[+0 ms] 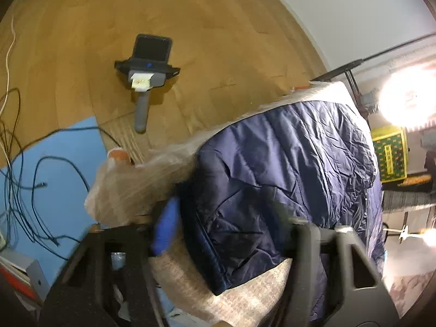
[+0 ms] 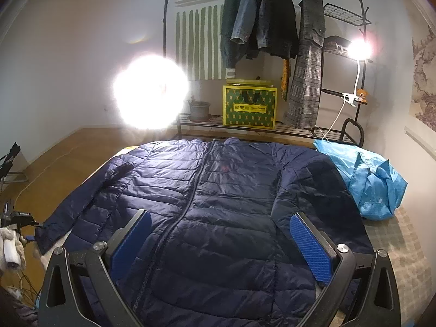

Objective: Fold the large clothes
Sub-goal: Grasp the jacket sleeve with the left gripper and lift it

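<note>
A navy quilted puffer jacket (image 2: 218, 196) lies spread flat, front up and zipped, on a checked table cover (image 2: 395, 245). Its left sleeve reaches the table's left edge. My right gripper (image 2: 220, 234) is open, its blue pads wide apart above the jacket's lower front, touching nothing. In the left wrist view the jacket (image 1: 286, 177) shows at the table's left side, the view tilted and blurred. My left gripper (image 1: 231, 226) is at the jacket's sleeve end, one blue pad (image 1: 166, 226) against the navy fabric; the other finger is blurred.
A blue plastic bag (image 2: 368, 179) sits on the table's far right. Behind stand a clothes rack (image 2: 272, 27) with hanging coats, a yellow-green box (image 2: 249, 106) and two bright lamps. A spare gripper (image 1: 144, 65) and loose cables (image 1: 27, 185) lie on the wooden floor at left.
</note>
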### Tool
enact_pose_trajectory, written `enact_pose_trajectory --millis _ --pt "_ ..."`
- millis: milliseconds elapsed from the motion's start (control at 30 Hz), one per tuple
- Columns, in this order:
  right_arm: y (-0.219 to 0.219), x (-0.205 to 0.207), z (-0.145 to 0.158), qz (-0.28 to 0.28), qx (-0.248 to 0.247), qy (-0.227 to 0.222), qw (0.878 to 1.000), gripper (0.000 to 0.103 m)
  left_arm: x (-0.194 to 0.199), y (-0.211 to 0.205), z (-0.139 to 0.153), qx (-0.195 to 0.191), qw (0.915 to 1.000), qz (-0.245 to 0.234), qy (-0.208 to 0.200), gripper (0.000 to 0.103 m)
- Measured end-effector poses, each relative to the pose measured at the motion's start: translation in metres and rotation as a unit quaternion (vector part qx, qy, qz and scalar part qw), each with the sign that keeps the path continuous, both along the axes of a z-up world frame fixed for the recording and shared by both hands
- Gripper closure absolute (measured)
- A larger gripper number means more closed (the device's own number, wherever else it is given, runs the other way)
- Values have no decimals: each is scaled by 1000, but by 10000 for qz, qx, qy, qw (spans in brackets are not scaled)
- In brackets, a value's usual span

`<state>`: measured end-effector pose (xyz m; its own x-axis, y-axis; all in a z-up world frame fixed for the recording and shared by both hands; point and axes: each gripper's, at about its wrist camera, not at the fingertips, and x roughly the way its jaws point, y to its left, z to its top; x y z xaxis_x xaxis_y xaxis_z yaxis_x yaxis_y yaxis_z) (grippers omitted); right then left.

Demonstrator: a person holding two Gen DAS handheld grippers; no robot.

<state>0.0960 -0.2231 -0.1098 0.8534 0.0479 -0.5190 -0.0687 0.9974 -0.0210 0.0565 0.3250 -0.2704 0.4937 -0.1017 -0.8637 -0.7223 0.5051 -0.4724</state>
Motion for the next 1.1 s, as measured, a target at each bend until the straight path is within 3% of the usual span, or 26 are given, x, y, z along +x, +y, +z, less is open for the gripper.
enact_pose_trajectory --millis 33,167,300,500,700,900,1100 --pt "-2 -1 0 -16 10 12 10000 0 3 -1 2 90 10000 -30 9 88" --pt "-10 -2 0 -70 98 99 9999 0 7 -9 30 525 9982 -14 -297 93" --pt "-17 -1 -2 -85 159 154 9997 3 18 -31 80 1055 9907 -363 -783 95" --pt "-19 11 -8 40 244 395 9989 21 49 -98 155 1379 9691 -1266 -1605 95" --pt "-21 32 -11 197 390 598 9973 39 98 -197 198 1249 9403 -2290 -2186 95" --pt "-31 61 -16 224 520 776 9954 53 163 -323 200 1131 9089 -3348 -2215 95" --pt "-52 86 -28 41 816 1024 9914 56 207 -425 167 863 8926 -3981 -1933 95"
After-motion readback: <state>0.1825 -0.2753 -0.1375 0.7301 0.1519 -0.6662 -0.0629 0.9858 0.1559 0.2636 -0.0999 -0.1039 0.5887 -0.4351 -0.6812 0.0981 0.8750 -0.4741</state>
